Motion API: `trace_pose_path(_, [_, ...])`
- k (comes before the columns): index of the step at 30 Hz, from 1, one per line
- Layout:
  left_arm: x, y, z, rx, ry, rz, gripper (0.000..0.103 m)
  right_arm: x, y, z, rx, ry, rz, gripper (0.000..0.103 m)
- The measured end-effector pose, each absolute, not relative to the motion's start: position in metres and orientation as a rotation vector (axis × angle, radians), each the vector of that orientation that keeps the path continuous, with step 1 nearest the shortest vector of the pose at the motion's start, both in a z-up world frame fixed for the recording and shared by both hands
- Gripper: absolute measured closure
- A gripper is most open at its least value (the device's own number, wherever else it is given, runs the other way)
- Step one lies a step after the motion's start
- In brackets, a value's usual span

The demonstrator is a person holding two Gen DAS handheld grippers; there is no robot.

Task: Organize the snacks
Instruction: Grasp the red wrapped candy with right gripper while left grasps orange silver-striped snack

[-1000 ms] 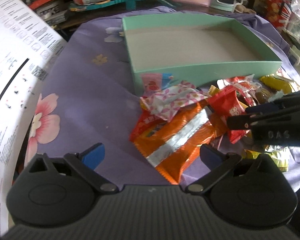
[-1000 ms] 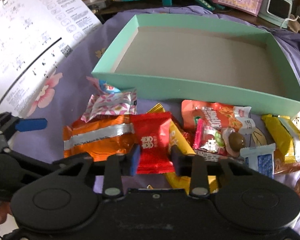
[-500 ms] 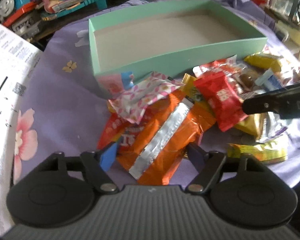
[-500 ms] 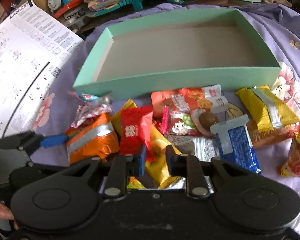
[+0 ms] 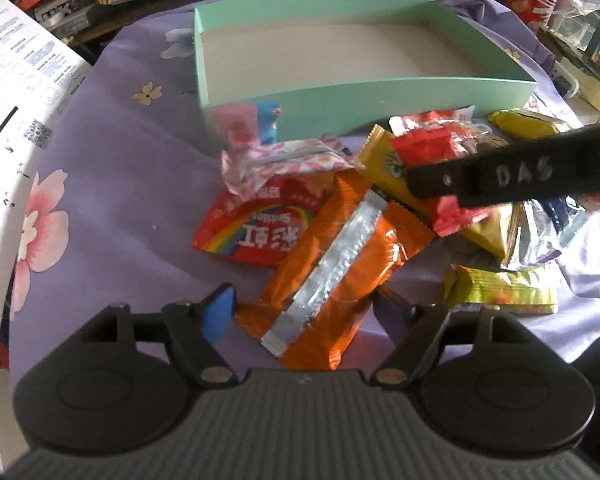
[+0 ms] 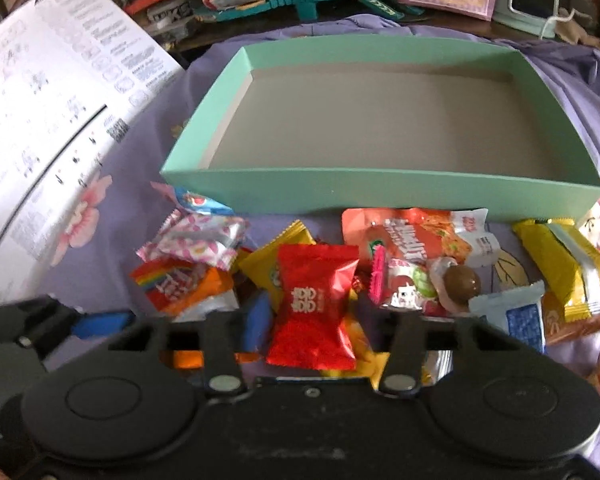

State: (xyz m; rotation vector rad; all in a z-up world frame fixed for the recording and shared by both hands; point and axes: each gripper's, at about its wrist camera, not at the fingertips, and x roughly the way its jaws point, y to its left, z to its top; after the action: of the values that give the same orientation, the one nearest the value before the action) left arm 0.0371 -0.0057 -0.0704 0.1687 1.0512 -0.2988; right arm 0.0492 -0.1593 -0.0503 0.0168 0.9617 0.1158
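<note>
— Nothing sits in the mint box (image 6: 380, 196) yet; the snacks stay heaped along its near wall.
— Left gripper (image 5: 300, 316) now straddles the orange packet (image 5: 340, 264), opening slightly; right gripper (image 6: 320, 320) opens around the red candy (image 6: 314, 300), unclamped.

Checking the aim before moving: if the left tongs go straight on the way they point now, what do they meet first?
Most likely the orange snack packet, lying between the opening left tongs; depth is hard to judge.
</note>
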Motion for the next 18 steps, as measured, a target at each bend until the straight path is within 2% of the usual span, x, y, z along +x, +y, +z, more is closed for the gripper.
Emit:
trace_pose_path(2, [0.040, -0.007, -0.070, 0.176, 1.046, -0.291, 0.026, 0.047, -0.164, -0.049, 0.036, 0.957, 0.114, 0.072])
trace_pose_path(9, [0.042, -0.018, -0.074, 0.190, 1.020, -0.293, 0.027, 0.036, -0.194, -0.048, 0.145, 0.965, 0.091, 0.072])
trace_pose_path(10, [0.041, -0.019, -0.074, 0.189, 1.011, -0.300, 0.030, 0.034, -0.197, -0.049, 0.152, 0.964, 0.092, 0.072])
trace_pose_path(11, [0.040, -0.020, -0.073, 0.188, 1.003, -0.311, 0.040, 0.031, -0.200, -0.049, 0.162, 0.963, 0.094, 0.072])
trace_pose_path(18, [0.025, -0.029, -0.055, 0.163, 0.981, -0.358, 0.043, 0.019, -0.211, -0.047, 0.245, 0.952, 0.106, 0.072])
